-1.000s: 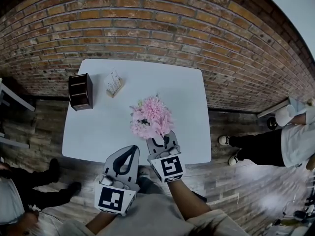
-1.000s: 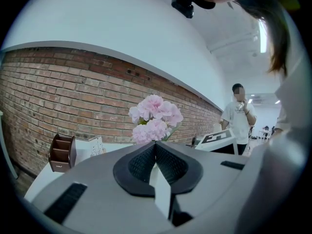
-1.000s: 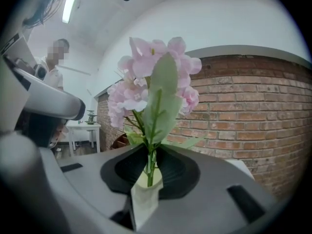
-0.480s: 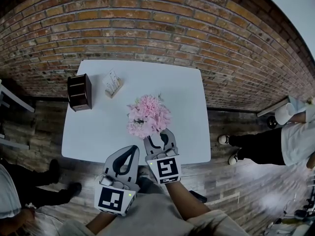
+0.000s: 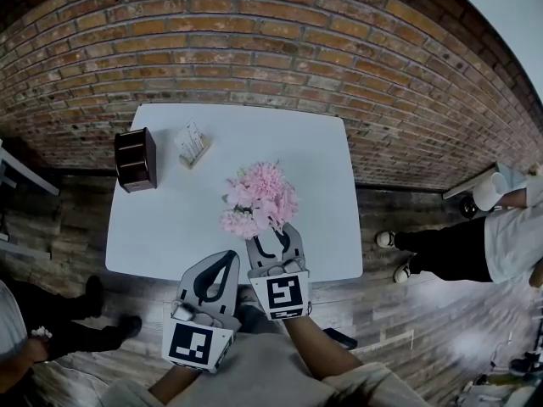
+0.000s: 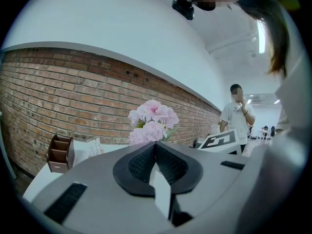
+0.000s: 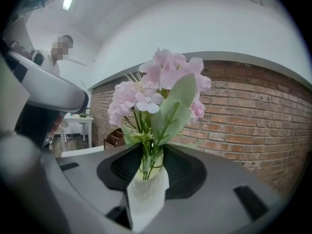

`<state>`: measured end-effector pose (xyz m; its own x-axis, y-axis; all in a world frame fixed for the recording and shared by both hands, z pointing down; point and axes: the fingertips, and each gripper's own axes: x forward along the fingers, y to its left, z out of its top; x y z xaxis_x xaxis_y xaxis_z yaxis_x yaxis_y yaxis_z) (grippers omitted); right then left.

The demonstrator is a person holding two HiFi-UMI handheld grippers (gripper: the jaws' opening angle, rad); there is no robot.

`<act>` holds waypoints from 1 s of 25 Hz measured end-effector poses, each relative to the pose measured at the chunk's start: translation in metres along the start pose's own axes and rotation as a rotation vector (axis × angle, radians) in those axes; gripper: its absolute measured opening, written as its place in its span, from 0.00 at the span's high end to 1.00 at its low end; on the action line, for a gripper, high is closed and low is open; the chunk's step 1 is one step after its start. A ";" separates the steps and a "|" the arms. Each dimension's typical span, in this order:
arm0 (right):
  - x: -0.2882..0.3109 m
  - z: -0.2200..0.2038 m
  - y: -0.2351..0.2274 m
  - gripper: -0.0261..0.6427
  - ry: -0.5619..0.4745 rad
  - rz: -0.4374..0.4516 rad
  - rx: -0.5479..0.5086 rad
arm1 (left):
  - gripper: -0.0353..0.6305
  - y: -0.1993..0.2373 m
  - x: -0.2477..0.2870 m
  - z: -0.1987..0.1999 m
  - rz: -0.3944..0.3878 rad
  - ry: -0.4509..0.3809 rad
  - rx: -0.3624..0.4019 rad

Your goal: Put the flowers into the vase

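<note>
A bunch of pink flowers (image 5: 259, 200) with green leaves stands upright in a small pale vase (image 7: 146, 171) near the front of the white table (image 5: 170, 219). My right gripper (image 5: 276, 241) reaches level to the vase, one jaw on each side. Its jaws have just been opening, and in the right gripper view (image 7: 152, 151) the pads stand slightly off the vase and stems. The blooms (image 7: 156, 89) rise above the jaws. My left gripper (image 5: 226, 263) hangs back at the table's front edge, shut and empty (image 6: 155, 145). It sees the flowers (image 6: 152, 121) ahead.
A dark wooden organiser box (image 5: 136, 158) and a small card stand (image 5: 193, 142) sit at the table's far left. A brick wall (image 5: 271, 49) runs behind the table. One person (image 5: 492, 244) stands to the right, another at the lower left (image 5: 25, 346).
The right gripper's jaws have spread apart around the vase. The flower bunch has straightened slightly. The left gripper has not moved.
</note>
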<state>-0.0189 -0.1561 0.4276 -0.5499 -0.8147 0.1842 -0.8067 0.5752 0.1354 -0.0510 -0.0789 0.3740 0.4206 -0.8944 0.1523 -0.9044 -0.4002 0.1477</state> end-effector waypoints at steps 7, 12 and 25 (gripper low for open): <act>-0.001 -0.003 0.001 0.76 0.056 -0.021 -0.044 | 0.93 -0.002 0.000 0.001 -0.003 -0.005 -0.002; -0.002 -0.003 0.003 0.76 0.107 -0.028 -0.047 | 0.93 -0.002 0.001 0.004 -0.002 -0.008 0.001; -0.007 -0.005 0.004 0.76 0.192 -0.045 0.010 | 0.93 -0.002 0.001 0.004 -0.004 -0.017 0.007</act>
<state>-0.0170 -0.1480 0.4318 -0.4627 -0.8099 0.3604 -0.8323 0.5369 0.1380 -0.0491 -0.0795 0.3695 0.4228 -0.8961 0.1352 -0.9033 -0.4049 0.1418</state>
